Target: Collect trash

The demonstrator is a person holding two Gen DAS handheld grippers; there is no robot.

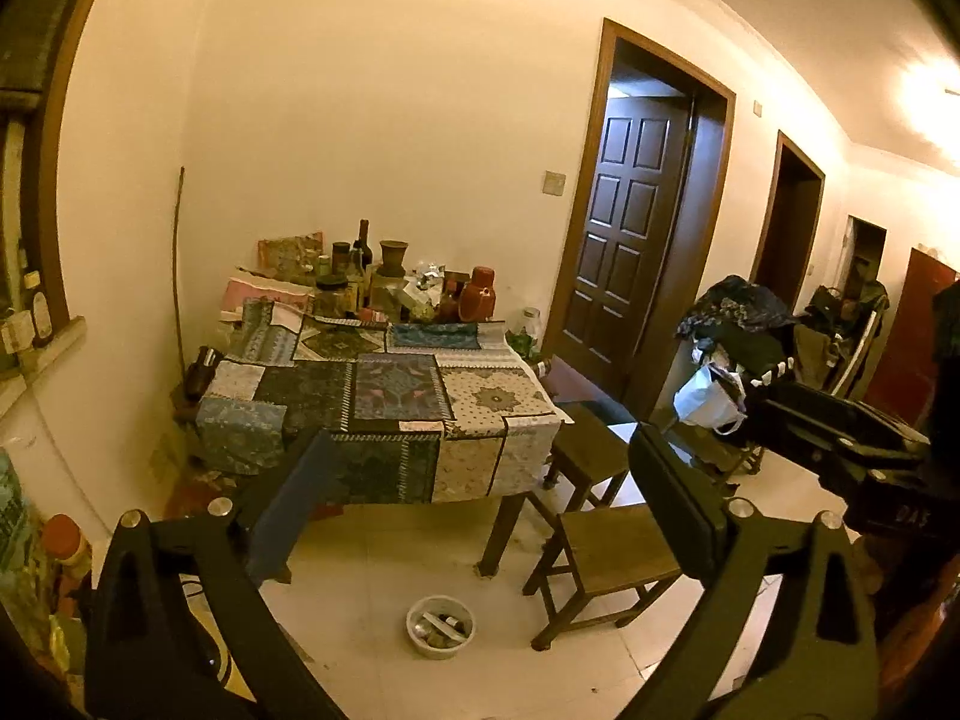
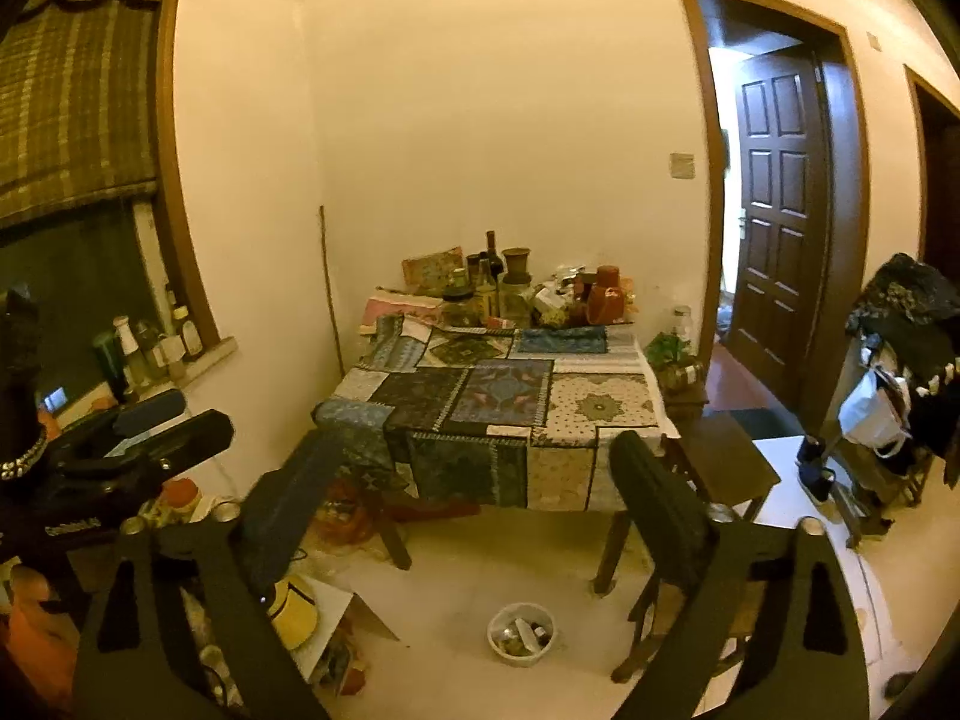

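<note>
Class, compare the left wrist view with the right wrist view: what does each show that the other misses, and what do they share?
Only the left wrist view shows the ceiling light and the far red door. Only the right wrist view shows the window blind, the bottles on the sill and the yellow hat on the floor. Both show the patchwork-covered table, the white bin of trash on the floor, the wooden stools and the open panelled door.
</note>
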